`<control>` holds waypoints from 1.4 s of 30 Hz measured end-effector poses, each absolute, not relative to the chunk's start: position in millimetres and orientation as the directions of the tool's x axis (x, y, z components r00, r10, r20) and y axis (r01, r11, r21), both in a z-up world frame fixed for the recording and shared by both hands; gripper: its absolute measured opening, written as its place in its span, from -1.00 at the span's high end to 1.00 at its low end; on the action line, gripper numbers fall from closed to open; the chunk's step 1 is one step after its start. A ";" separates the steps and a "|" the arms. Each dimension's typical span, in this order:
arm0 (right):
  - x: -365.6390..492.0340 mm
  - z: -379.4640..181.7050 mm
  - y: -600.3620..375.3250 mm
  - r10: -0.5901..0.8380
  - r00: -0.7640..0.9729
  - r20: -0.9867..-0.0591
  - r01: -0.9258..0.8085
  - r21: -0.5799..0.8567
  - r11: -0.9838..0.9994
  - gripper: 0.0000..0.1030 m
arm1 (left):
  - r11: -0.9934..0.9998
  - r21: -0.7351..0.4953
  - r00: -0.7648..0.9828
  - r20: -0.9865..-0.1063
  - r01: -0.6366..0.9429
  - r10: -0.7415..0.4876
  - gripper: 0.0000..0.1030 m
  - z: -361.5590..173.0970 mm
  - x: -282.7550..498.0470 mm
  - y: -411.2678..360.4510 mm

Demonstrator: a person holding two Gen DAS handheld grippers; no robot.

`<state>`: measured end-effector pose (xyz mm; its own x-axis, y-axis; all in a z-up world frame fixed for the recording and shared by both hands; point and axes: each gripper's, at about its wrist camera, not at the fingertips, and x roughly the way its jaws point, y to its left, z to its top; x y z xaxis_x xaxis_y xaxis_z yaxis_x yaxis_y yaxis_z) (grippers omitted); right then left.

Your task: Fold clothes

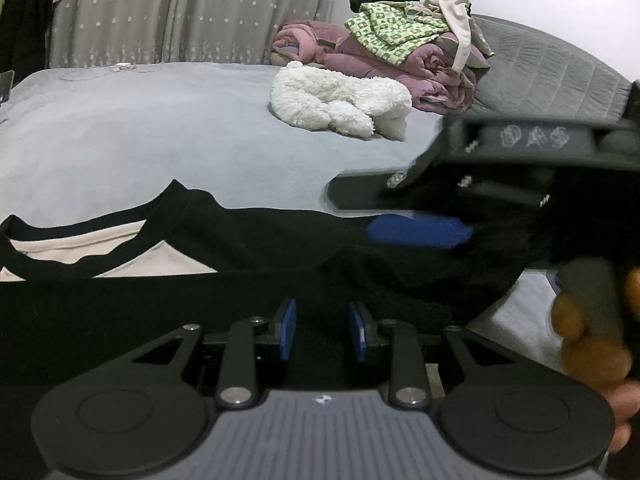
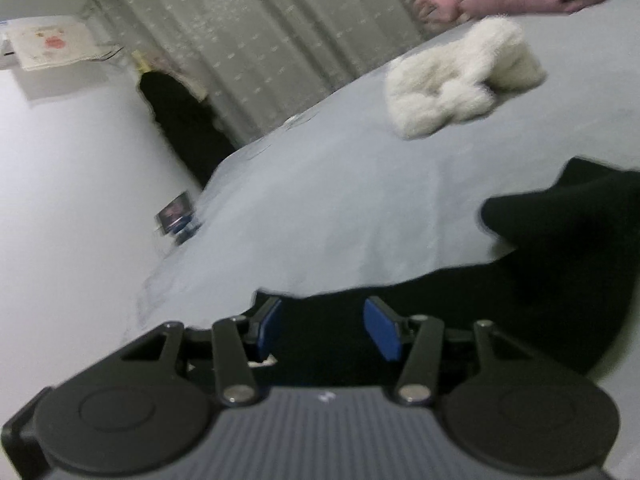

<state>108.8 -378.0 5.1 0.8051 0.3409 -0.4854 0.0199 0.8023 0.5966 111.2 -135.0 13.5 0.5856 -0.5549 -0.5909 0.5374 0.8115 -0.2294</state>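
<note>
Grey bed [image 1: 132,128] fills most of both views. Black garment [image 1: 248,240] w/ pale inner panel lies across near edge of bed, under both tools. Pile of pink, green & black clothes [image 1: 400,44] at far end, white fluffy item [image 1: 340,100] just in front. Left tongs [image 1: 322,330] clamped on black fabric. Right tongs [image 2: 326,328] apart, fabric between pads, not pinched.

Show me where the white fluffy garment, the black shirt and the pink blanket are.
white fluffy garment [image 1: 340,100]: left wrist view, its middle.
black shirt [image 1: 248,236]: left wrist view, shoulder part beside the collar.
pink blanket [image 1: 432,68]: left wrist view, folded front roll.
</note>
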 end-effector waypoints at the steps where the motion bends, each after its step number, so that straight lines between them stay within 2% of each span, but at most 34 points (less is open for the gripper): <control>1: 111.7 0.2 -376.4 0.372 0.790 -0.486 0.009 0.617 0.787 0.06 | 0.811 -0.229 0.585 -0.592 0.538 -0.555 0.46 14.1 111.0 -134.3; 4: 122.6 -20.0 -373.4 0.388 0.749 -0.537 0.044 0.625 0.779 0.13 | 0.819 -0.212 0.593 -0.597 0.534 -0.541 0.46 17.1 109.2 -129.0; 5: 125.5 -25.6 -374.1 0.366 0.743 -0.560 0.069 0.608 0.791 0.21 | 0.823 -0.203 0.598 -0.598 0.530 -0.533 0.46 18.2 108.6 -126.5; 6: 128.3 -29.7 -375.3 0.350 0.741 -0.574 0.085 0.596 0.798 0.38 | 0.829 -0.195 0.605 -0.600 0.524 -0.523 0.46 19.6 108.5 -123.0; 8: 127.4 -28.2 -380.1 0.324 0.743 -0.586 0.108 0.583 0.805 0.43 | 0.842 -0.195 0.619 -0.599 0.503 -0.508 0.46 23.3 109.4 -112.6; 9: 125.3 -24.1 -379.6 0.290 0.751 -0.593 0.122 0.555 0.823 0.37 | 0.848 -0.200 0.625 -0.597 0.491 -0.503 0.46 25.2 109.9 -107.1; 10: 123.9 -19.6 -378.1 0.257 0.757 -0.601 0.132 0.526 0.840 0.20 | 0.852 -0.207 0.631 -0.593 0.481 -0.500 0.46 26.7 110.2 -101.3; 11: 122.8 -16.3 -377.6 0.248 0.760 -0.600 0.133 0.518 0.845 0.15 | 0.857 -0.212 0.637 -0.591 0.470 -0.495 0.45 27.4 110.4 -95.4; 14: 123.4 -15.0 -374.5 0.340 0.765 -0.547 0.067 0.593 0.803 0.15 | 0.868 -0.208 0.638 -0.606 0.450 -0.476 0.45 21.9 112.2 -87.1; 16: 128.1 -22.1 -365.5 0.324 0.737 -0.593 0.073 0.546 0.835 0.18 | 0.873 -0.207 0.634 -0.616 0.442 -0.468 0.45 16.4 112.7 -83.4; 17: 130.3 -26.1 -360.8 0.306 0.721 -0.622 0.078 0.512 0.855 0.26 | 0.874 -0.209 0.635 -0.616 0.440 -0.467 0.45 16.7 112.3 -82.3; 19: 125.0 -17.2 -363.1 0.249 0.737 -0.628 0.096 0.462 0.882 0.29 | 0.876 -0.211 0.636 -0.618 0.433 -0.463 0.44 21.2 110.8 -80.7; 20: 121.3 -10.9 -365.6 0.218 0.750 -0.624 0.106 0.439 0.892 0.24 | 0.877 -0.206 0.638 -0.617 0.433 -0.460 0.44 24.9 109.1 -79.6; 22: 113.8 1.6 -370.6 0.155 0.775 -0.613 0.128 0.393 0.911 0.02 | 0.882 -0.185 0.646 -0.618 0.434 -0.447 0.44 31.5 105.4 -77.1; 24: 105.0 15.4 -381.0 0.087 0.804 -0.589 0.157 0.350 0.924 -0.08 | 0.892 -0.168 0.657 -0.622 0.420 -0.427 0.44 37.8 99.7 -71.0; 27: 94.9 25.2 -406.9 -0.004 0.830 -0.558 0.239 0.348 0.907 -0.09 | 0.912 -0.188 0.658 -0.641 0.366 -0.396 0.44 46.2 95.6 -52.9; 31: 85.6 22.9 -435.9 -0.117 0.822 -0.557 0.353 0.337 0.873 -0.08 | 0.959 -0.164 0.658 -0.699 0.231 -0.279 0.37 54.7 97.3 -21.8; 35: 88.3 18.1 -435.2 -0.235 0.786 -0.571 0.414 0.205 0.887 -0.08 | 0.972 -0.161 0.664 -0.710 0.174 -0.236 0.36 62.1 88.7 8.9; 37: 86.2 19.0 -429.9 -0.305 0.782 -0.544 0.437 0.129 0.890 -0.08 | 0.971 -0.184 0.658 -0.714 0.151 -0.238 0.34 63.2 82.4 22.0; 42: 82.1 25.8 -422.0 -0.362 0.802 -0.475 0.435 0.048 0.899 -0.09 | 0.971 -0.206 0.652 -0.721 0.123 -0.235 0.33 55.6 74.5 37.6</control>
<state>82.1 -422.0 25.8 0.8017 -0.3624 -0.4754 0.4351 0.8991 0.0485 74.5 37.6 55.6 0.6516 -0.2351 -0.7212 0.1228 0.9709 -0.2056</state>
